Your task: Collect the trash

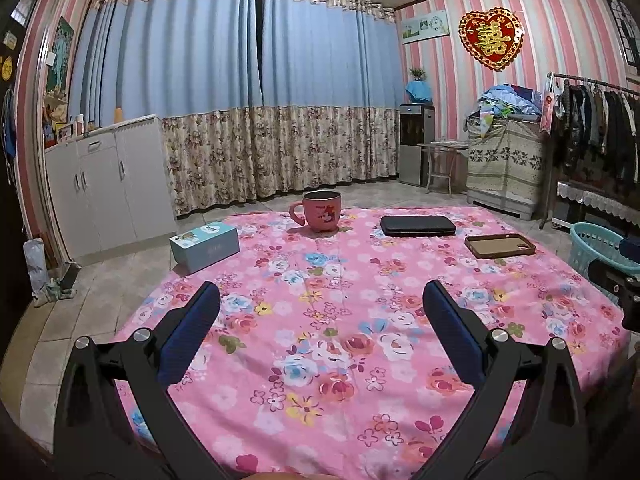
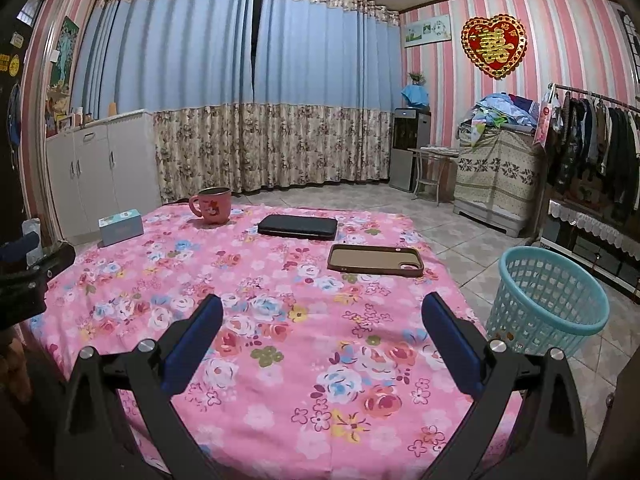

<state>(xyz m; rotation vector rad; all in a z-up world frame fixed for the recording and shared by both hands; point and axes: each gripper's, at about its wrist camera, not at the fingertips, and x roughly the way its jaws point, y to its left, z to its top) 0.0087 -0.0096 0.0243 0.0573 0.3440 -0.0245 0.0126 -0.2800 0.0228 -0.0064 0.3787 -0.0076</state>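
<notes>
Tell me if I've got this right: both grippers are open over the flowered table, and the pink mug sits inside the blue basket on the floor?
Not quite. The pink mug stands on the flowered table, near its far edge, as the right wrist view shows. The blue basket is on the floor beside the table. Left gripper and right gripper are indeed open.

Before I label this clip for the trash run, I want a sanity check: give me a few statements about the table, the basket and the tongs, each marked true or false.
1. The left tongs and right tongs are both open and hold nothing. True.
2. The pink mug lies on its side. False: it stands upright.
3. The blue basket stands on the floor beside the table. True.
4. The phone case rests on top of the black case. False: they lie apart on the cloth.
5. The tissue box is inside the basket. False: it sits on the table.
</notes>
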